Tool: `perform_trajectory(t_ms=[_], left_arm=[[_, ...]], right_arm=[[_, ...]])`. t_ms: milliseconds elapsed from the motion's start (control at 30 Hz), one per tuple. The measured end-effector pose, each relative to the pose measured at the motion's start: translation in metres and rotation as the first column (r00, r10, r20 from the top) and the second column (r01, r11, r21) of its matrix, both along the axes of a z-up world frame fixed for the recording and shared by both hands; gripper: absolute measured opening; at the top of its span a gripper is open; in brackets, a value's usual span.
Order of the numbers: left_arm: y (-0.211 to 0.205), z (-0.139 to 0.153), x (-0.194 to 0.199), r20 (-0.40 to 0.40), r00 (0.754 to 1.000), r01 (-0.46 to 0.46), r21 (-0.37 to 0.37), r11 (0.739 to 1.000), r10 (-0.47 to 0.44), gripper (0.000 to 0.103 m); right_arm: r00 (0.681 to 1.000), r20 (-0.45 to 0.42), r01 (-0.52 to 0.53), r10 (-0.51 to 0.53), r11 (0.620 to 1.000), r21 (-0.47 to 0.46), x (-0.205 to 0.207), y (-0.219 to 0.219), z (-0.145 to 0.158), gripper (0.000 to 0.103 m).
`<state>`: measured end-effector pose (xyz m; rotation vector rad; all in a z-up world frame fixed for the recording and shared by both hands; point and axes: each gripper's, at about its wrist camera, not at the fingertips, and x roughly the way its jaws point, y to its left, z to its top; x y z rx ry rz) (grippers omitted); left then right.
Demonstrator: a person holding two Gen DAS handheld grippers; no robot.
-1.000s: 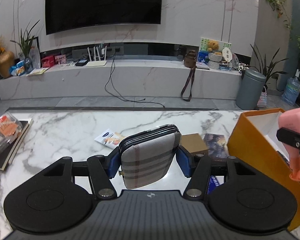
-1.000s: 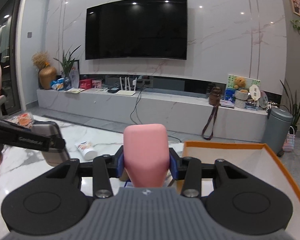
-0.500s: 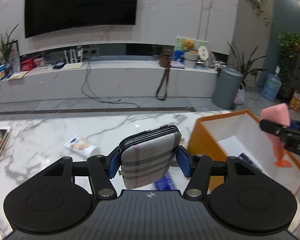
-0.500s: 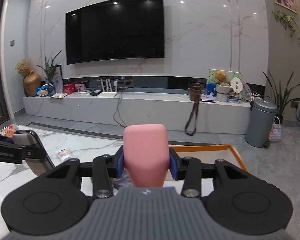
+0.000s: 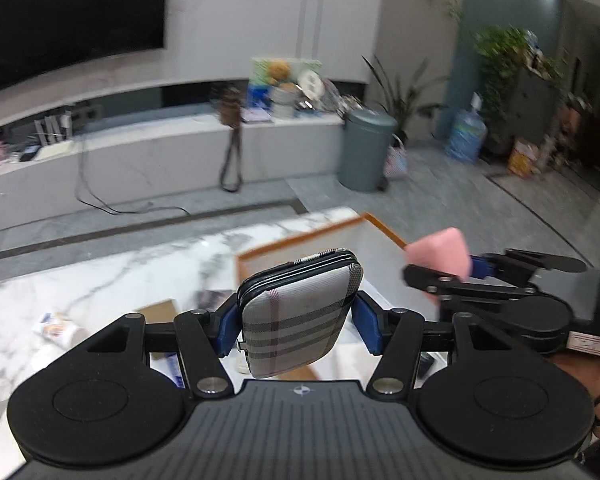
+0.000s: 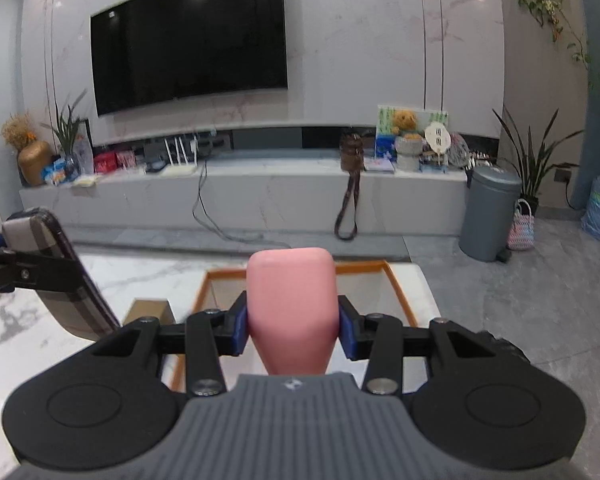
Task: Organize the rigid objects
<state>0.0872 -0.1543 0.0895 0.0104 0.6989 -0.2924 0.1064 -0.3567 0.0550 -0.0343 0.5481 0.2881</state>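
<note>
Plaid case (image 5: 298,312) between left jaws

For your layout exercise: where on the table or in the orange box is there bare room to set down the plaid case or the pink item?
Bare marble lies left of the orange box, behind the cardboard box. The orange box's white floor looks bare at its far end. Crowded: near the packet and booklet.

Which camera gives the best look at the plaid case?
The left wrist view: the plaid case sits centred between the left gripper's jaws, its checked face and dark zipper edge in full view. The right wrist view catches the case only at the left margin, edge-on and partly cut off.
</note>
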Motion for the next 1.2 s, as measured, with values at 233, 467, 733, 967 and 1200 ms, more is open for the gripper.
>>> perform_trajectory(t_ms=[233,467,733,967,1200], left_arm=[[-0.037,-0.016,0.02,-0.096,0.993,0.075,0.036,0.997,-0.071,0.067],[-0.06,-0.032,0.031,-0.16,0.981,0.121,0.08,0.989,-0.107,0.067],[-0.067,-0.05,0.048,-0.231,0.968,0.129,0.113,0.985,-0.1,0.067],[-0.068,-0.065,0.063,-0.283,0.955,0.138,0.159,0.978,-0.089,0.067],[-0.061,-0.077,0.079,-0.317,0.945,0.133,0.163,0.978,-0.076,0.067]], right_arm=[[0.994,-0.112,0.002,-0.005,1.0,-0.028,0.012,-0.023,-0.014,0.043],[0.988,-0.153,-0.026,0.02,0.999,-0.041,0.015,-0.027,-0.021,0.043],[0.972,-0.228,-0.07,0.051,0.995,-0.077,0.027,-0.023,-0.038,0.043],[0.955,-0.285,-0.111,0.084,0.99,-0.082,0.034,-0.014,-0.052,0.043],[0.943,-0.319,-0.123,0.092,0.989,-0.078,0.044,-0.011,-0.062,0.042]])
